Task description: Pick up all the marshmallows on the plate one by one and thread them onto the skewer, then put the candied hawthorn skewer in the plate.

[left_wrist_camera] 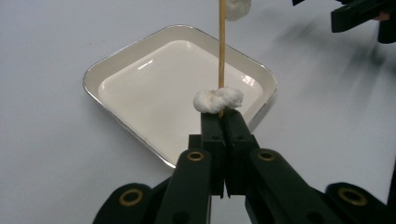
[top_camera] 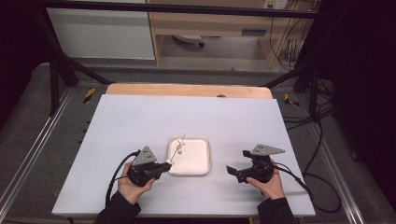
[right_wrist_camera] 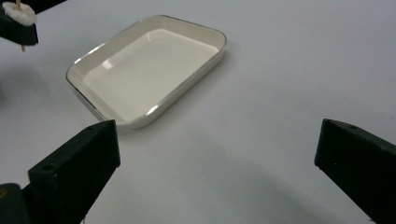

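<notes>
My left gripper is shut on the lower end of a thin wooden skewer. One white marshmallow sits on the skewer right above the jaws, and a second marshmallow sits higher up. The skewer slants over a white square tray. To the tray's right, my right gripper stands open above the bare table with nothing between its fingers. In the right gripper view the left gripper with a marshmallow shows at the top left.
The tray lies on a white table top with a wooden strip along its far edge. Black frame rails and cables run around the table. A cable trails from each gripper toward the person.
</notes>
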`<state>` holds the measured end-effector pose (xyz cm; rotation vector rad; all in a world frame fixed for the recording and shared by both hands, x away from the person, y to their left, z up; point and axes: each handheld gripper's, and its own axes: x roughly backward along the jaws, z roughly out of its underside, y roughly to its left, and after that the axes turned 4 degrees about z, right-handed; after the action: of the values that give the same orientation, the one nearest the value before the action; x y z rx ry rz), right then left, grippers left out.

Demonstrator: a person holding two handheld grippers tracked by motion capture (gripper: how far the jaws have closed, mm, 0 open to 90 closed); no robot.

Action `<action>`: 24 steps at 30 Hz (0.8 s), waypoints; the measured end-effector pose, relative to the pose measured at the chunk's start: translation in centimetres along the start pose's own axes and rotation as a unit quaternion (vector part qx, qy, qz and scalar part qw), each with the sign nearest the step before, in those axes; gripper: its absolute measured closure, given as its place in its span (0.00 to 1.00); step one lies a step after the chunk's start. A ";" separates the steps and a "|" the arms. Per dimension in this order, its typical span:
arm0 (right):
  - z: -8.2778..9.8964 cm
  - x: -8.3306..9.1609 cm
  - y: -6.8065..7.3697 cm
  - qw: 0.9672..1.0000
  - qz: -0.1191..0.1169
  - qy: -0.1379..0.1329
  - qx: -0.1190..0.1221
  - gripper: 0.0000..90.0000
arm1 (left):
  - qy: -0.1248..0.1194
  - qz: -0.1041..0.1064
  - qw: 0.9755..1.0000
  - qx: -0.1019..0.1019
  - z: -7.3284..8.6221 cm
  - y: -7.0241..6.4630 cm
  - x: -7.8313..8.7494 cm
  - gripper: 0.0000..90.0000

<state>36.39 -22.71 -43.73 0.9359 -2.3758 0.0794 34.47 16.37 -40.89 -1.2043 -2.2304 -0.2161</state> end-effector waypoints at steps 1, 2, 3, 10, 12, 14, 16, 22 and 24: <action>0.2 0.1 -0.2 1.000 0.004 0.004 0.002 0.01 | 0.004 -0.001 1.000 0.000 -0.2 0.1 -0.1 0.98; 0.5 0.3 -0.3 1.000 0.006 0.005 0.004 0.01 | 0.008 -0.003 1.000 0.002 -0.4 0.2 -0.2 0.98; 0.7 0.4 -0.5 1.000 0.008 0.005 0.005 0.01 | 0.012 -0.008 1.000 0.002 -0.6 0.3 -0.4 0.98; 1.8 1.3 -1.1 1.000 0.008 0.002 0.003 0.01 | 0.042 -0.026 0.999 0.008 -1.8 0.8 -1.5 0.98; 2.1 1.3 -1.3 1.000 0.013 0.008 0.003 0.01 | 0.053 -0.031 0.998 0.011 -2.0 0.9 -2.1 0.98; 2.2 1.4 -1.4 1.000 0.016 0.011 0.005 0.01 | 0.068 -0.037 0.997 0.013 -2.0 0.9 -2.7 0.98; 2.4 1.4 -1.4 1.000 0.014 0.012 0.004 0.01 | 0.080 -0.045 0.996 0.013 -2.1 1.0 -3.3 0.98; 2.5 1.5 -1.4 1.000 0.015 0.013 0.004 0.01 | 0.123 -0.064 0.990 0.028 -1.9 1.0 -5.1 0.98; 2.6 1.5 -1.4 1.000 0.014 0.014 0.004 0.01 | 0.139 -0.069 0.988 0.028 -1.9 0.9 -5.6 0.98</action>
<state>35.18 -25.32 -45.28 0.8987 -2.3640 0.1119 38.33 12.18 -42.65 -0.9296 -2.0605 -0.3516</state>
